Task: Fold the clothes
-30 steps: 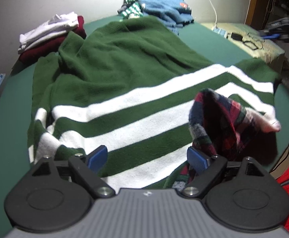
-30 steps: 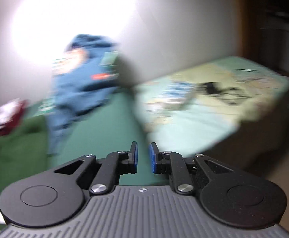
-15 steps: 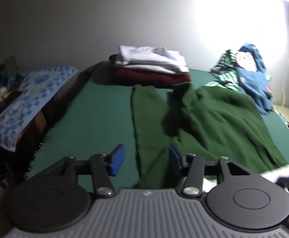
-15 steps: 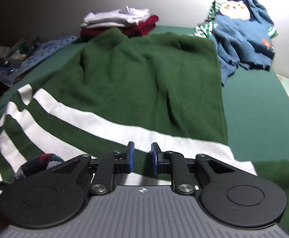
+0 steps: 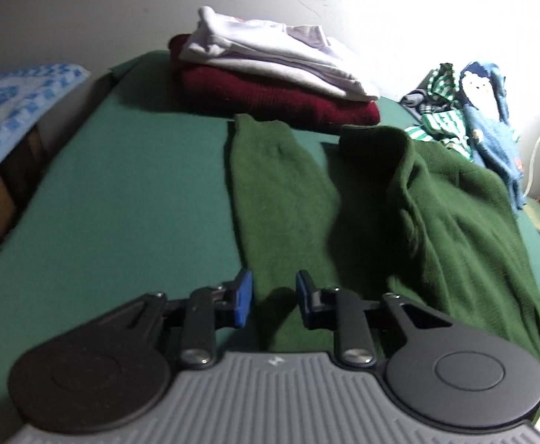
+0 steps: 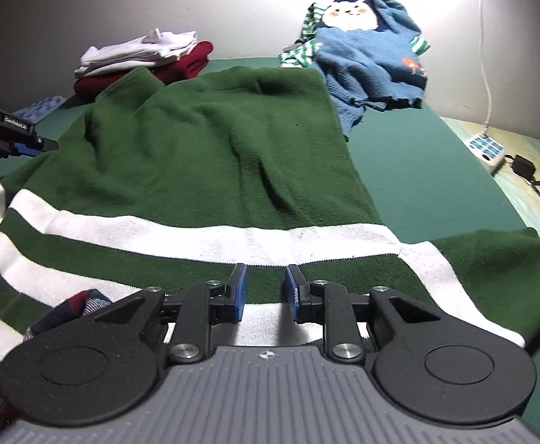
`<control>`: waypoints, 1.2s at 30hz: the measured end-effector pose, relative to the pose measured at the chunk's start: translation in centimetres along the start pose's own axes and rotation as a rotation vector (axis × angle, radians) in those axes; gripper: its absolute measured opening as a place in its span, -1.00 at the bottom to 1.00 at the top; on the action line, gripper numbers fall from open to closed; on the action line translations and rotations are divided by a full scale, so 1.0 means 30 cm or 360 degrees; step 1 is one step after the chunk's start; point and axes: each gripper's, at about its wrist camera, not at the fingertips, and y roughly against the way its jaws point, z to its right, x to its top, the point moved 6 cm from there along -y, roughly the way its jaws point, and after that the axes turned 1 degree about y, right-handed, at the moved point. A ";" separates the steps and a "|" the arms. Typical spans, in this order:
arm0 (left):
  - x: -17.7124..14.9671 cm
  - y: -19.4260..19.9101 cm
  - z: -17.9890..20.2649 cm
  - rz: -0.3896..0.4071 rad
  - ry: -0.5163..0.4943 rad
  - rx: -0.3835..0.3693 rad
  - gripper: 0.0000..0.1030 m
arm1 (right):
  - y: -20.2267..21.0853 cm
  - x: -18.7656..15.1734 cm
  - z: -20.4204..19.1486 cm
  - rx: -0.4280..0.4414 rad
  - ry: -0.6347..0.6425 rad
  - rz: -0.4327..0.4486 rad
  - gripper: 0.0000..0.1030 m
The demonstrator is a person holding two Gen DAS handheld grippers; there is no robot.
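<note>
A dark green sweater (image 6: 214,155) with white stripes lies spread on the green-covered bed (image 6: 418,170). One plain green sleeve (image 5: 273,192) stretches toward the far folded pile. My left gripper (image 5: 272,296) hovers low over the near end of that sleeve, its jaws closing. The sleeve lies under the gap and the pads do not press on it. My right gripper (image 6: 265,288) is over the striped hem (image 6: 232,236), its jaws opening with nothing pinched. In the right wrist view the left gripper (image 6: 14,133) shows at the far left edge.
A folded pile of white and maroon clothes (image 5: 270,74) sits at the back. A blue sweater with a bear face (image 6: 366,59) lies crumpled at the back right. A plaid garment (image 6: 81,307) lies at the near left. A power strip (image 6: 486,148) and cables rest on the right.
The left gripper swung left from the striped hem to the plain sleeve and its jaws narrowed. The right gripper swung over from the bed's right side to the hem and its jaws widened slightly.
</note>
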 end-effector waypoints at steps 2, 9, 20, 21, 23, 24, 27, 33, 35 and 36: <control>0.005 -0.009 0.000 0.0003 0.0031 -0.0040 -0.51 | -0.004 0.001 -0.007 -0.0043 -0.0023 0.0017 -0.54; 0.012 -0.029 0.000 0.0014 0.0156 -0.0078 -0.94 | -0.019 0.006 -0.017 -0.0152 -0.0062 0.0060 -0.46; 0.045 0.285 0.025 0.0376 -0.0137 0.0276 -0.94 | -0.019 0.005 -0.017 -0.0213 -0.0123 0.0058 -0.36; 0.046 0.323 0.013 0.0399 -0.0144 0.0313 -0.94 | -0.019 0.005 -0.018 -0.0214 -0.0124 0.0061 -0.36; 0.046 0.395 -0.017 0.0437 -0.0158 0.0404 -0.94 | -0.019 0.004 -0.019 -0.0215 -0.0123 0.0064 -0.36; 0.045 0.432 -0.037 0.0453 -0.0161 0.0456 -0.94 | -0.019 0.004 -0.020 -0.0214 -0.0122 0.0065 -0.36; 0.033 0.541 -0.110 0.0477 -0.0140 0.0612 -0.94 | -0.019 0.002 -0.018 -0.0201 -0.0114 0.0069 -0.35; -0.061 0.724 -0.220 0.0451 -0.0046 0.0826 -0.90 | -0.017 0.004 -0.014 -0.0131 -0.0060 0.0055 -0.33; -0.100 0.754 -0.235 0.0443 -0.0010 0.0911 -1.00 | -0.018 0.012 -0.004 -0.0069 -0.0045 0.0030 -0.30; -0.118 0.768 -0.240 0.0448 0.0008 0.0975 -1.00 | -0.016 0.017 0.002 -0.0029 -0.0045 0.0005 -0.30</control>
